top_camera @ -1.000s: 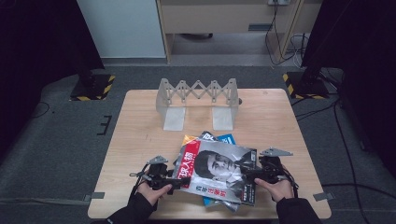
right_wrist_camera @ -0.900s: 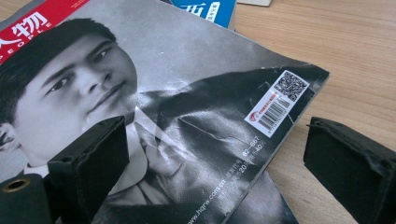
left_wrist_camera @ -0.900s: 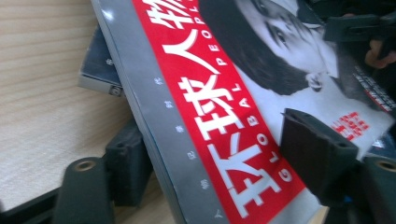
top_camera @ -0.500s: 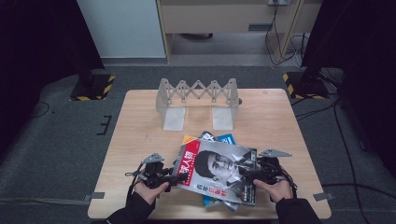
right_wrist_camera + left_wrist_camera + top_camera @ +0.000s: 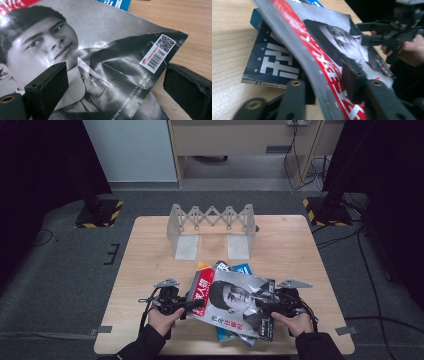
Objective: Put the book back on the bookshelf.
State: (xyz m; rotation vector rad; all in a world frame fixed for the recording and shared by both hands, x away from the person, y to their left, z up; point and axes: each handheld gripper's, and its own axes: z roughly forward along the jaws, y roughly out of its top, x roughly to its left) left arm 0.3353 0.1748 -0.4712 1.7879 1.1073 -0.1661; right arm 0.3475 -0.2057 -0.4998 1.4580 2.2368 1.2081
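Note:
A magazine [image 5: 232,300] with a face on its cover and a red band along its spine lies tilted on a small pile of books at the table's front. My left gripper [image 5: 192,304] has just been closing on the magazine's spine edge [image 5: 324,42]. One pad [image 5: 352,80] presses on the cover and the other jaw is underneath, so the edge is lifted. My right gripper [image 5: 265,307] stands open at the right edge. Its wide jaws [image 5: 116,82] straddle the barcode corner of the magazine [image 5: 100,50] without pressing it. A dark blue book [image 5: 272,65] lies beneath.
A blue book [image 5: 243,269] pokes out behind the magazine. A grey folding rack [image 5: 212,222] stands at the back of the wooden table [image 5: 150,270]. Hazard-striped stand feet [image 5: 97,215] sit on the floor beyond the table's corners.
The left gripper's jaws have closed onto the magazine's spine edge and risen a little, lifting that side off the books. The right gripper has kept still.

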